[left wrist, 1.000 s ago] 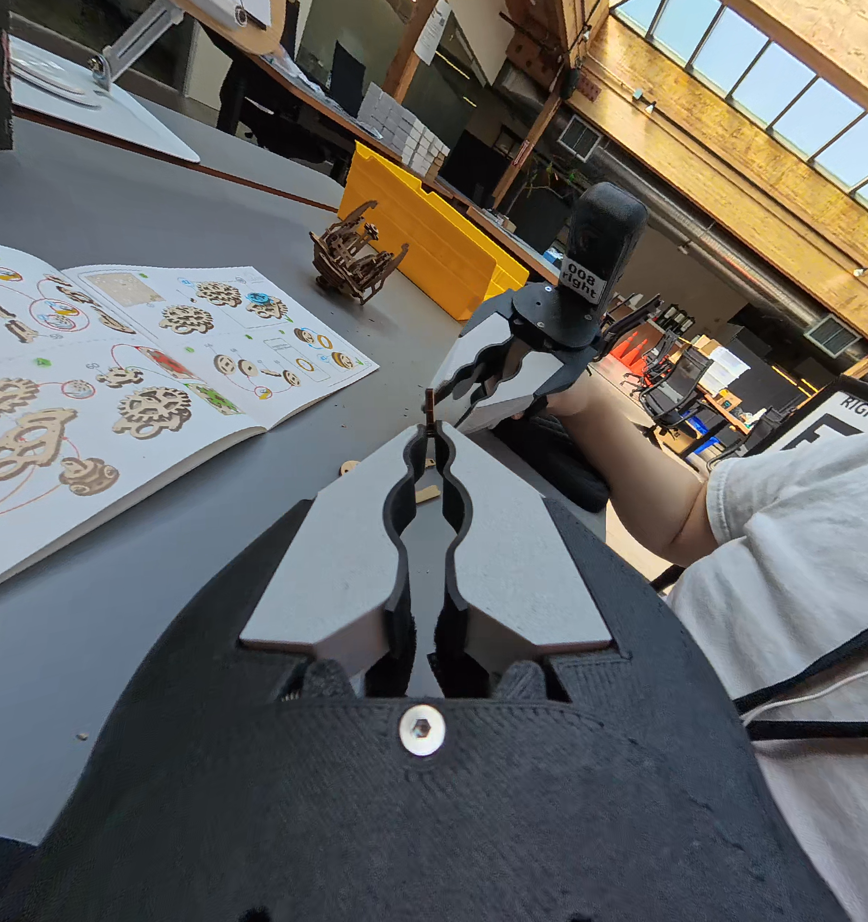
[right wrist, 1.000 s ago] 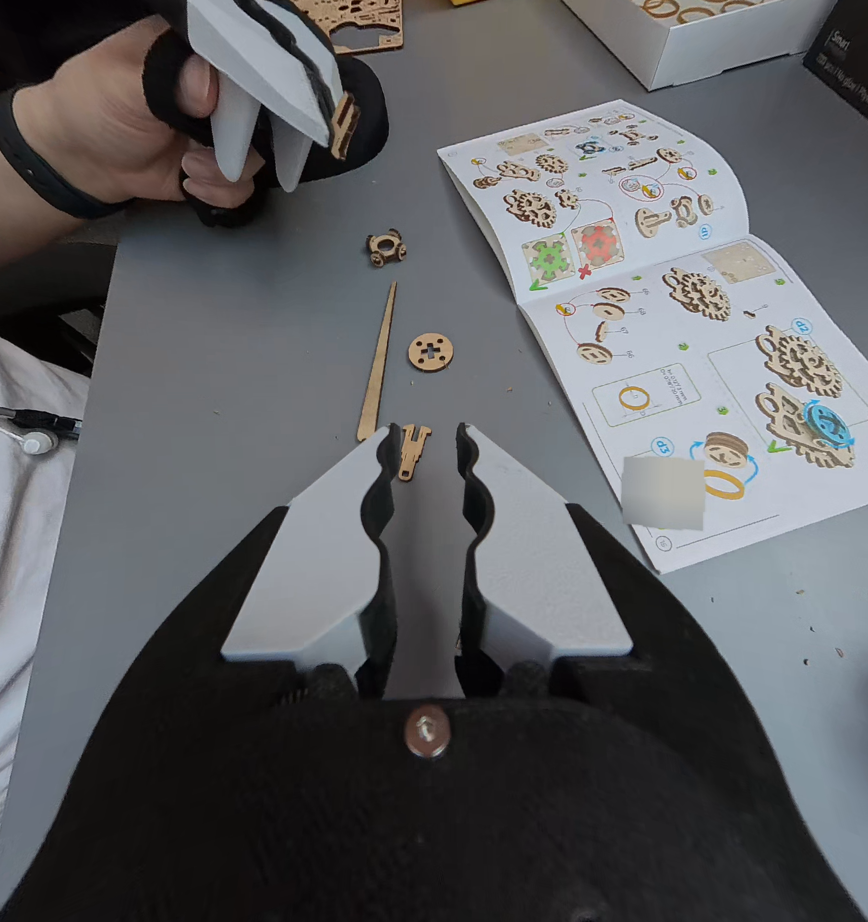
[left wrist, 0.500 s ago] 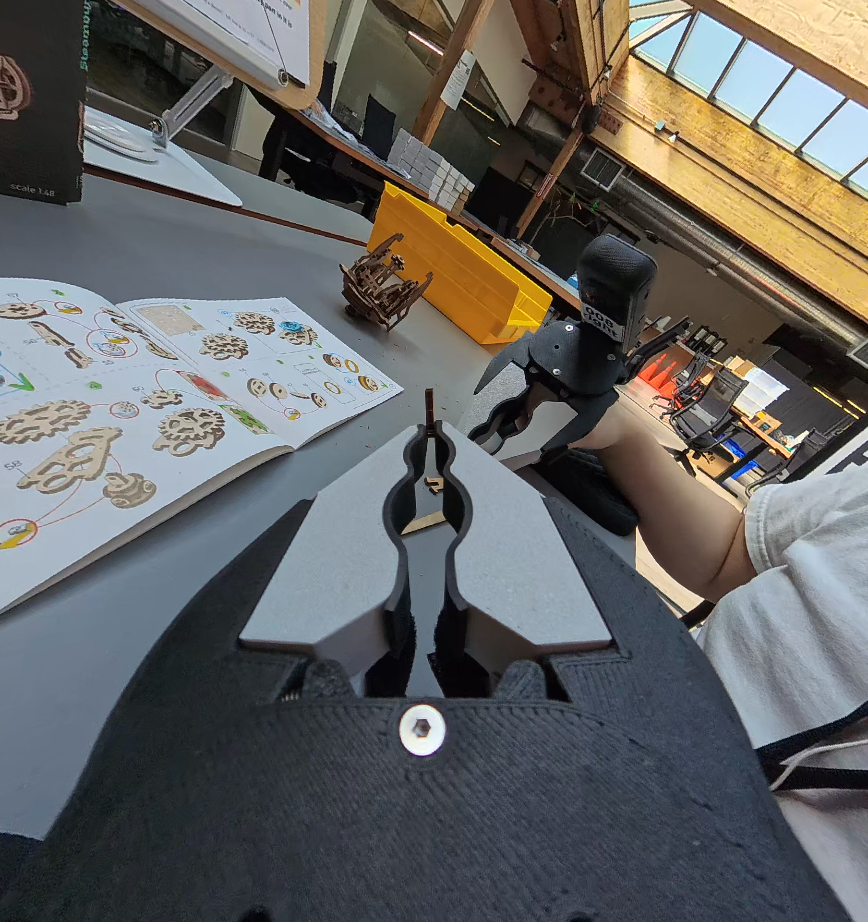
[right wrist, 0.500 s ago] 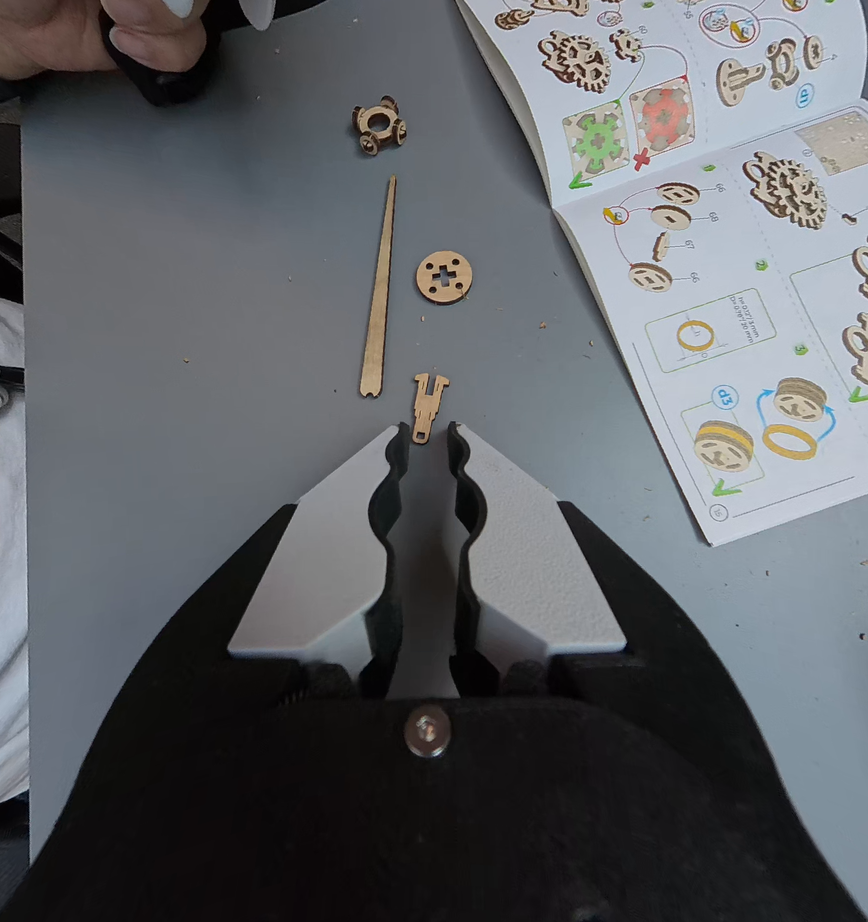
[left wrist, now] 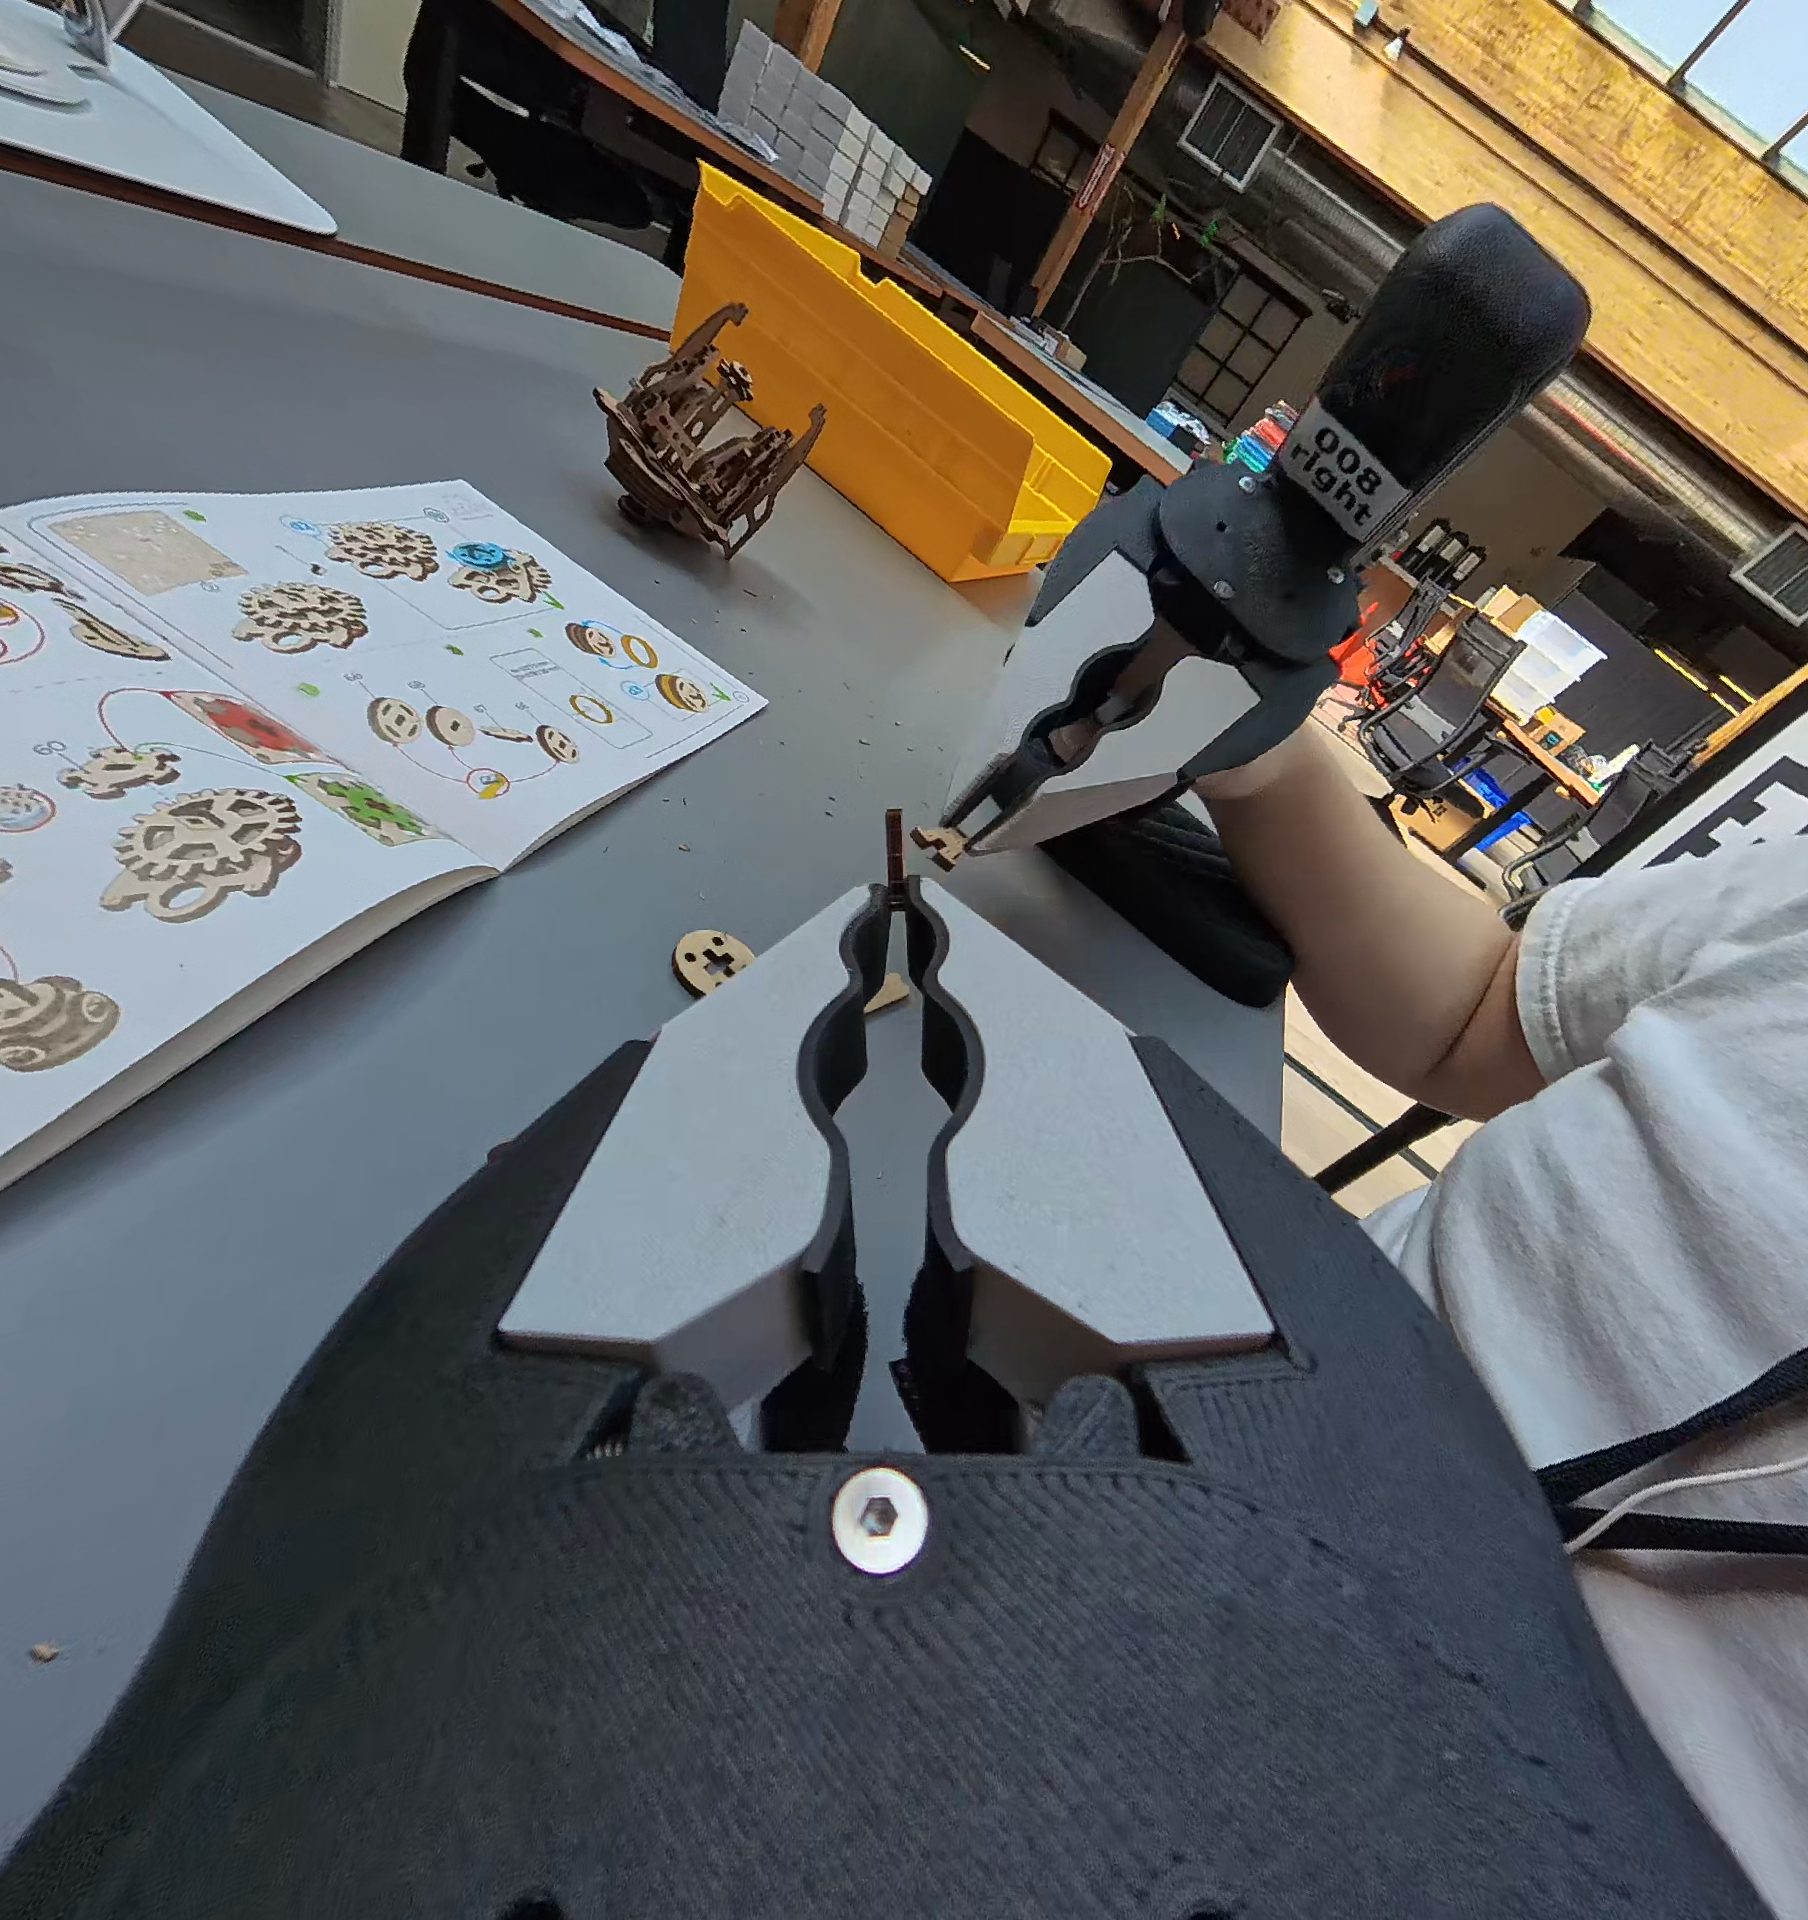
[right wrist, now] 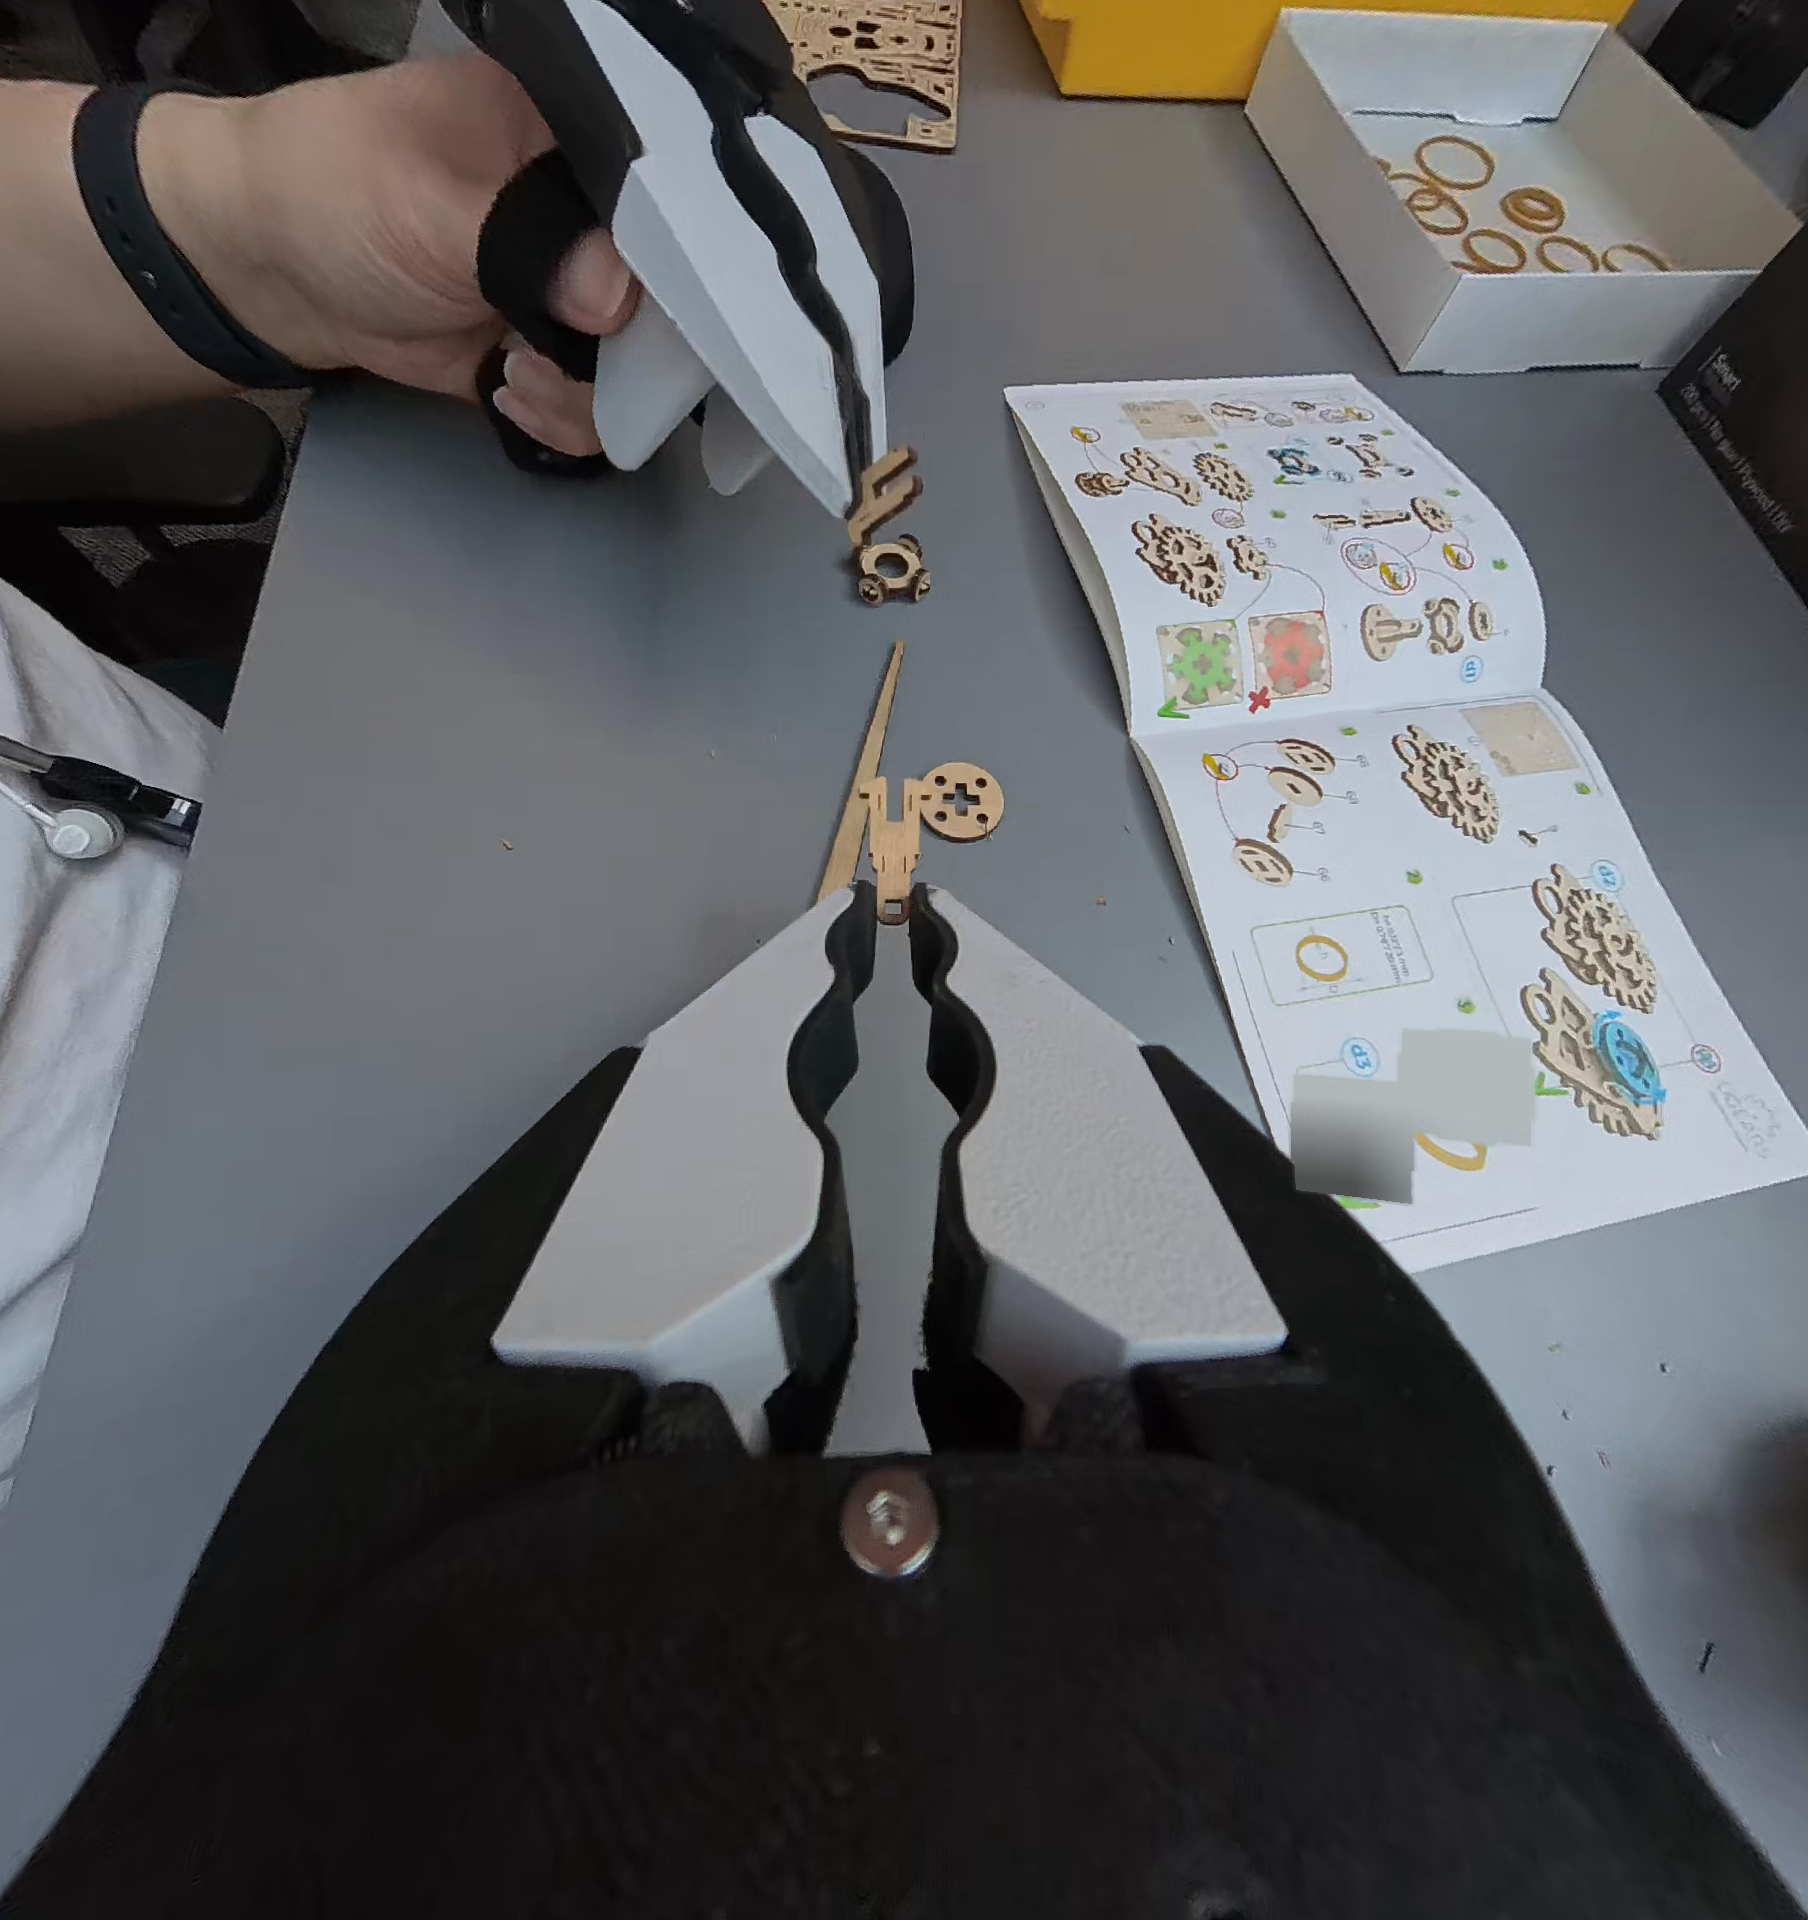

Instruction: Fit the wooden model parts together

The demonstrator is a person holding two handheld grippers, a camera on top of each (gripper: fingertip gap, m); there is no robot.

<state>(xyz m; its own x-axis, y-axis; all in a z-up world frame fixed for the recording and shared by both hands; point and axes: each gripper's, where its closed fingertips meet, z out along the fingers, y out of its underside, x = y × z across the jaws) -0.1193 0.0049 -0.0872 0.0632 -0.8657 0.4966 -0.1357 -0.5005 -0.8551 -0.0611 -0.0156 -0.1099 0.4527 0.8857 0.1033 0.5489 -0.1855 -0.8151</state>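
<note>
Both grippers [right wrist: 892,896] clamped on forked pieces [right wrist: 892,831]

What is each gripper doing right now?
Left gripper: shut on a forked wooden piece.
Right gripper: shut on a small wooden clip.

Wrist cams face opposite ways, close; share booklet [left wrist: 287,717] [right wrist: 1399,790].

Booklet [right wrist: 1399,831] rt of disc [right wrist: 962,800]
</note>
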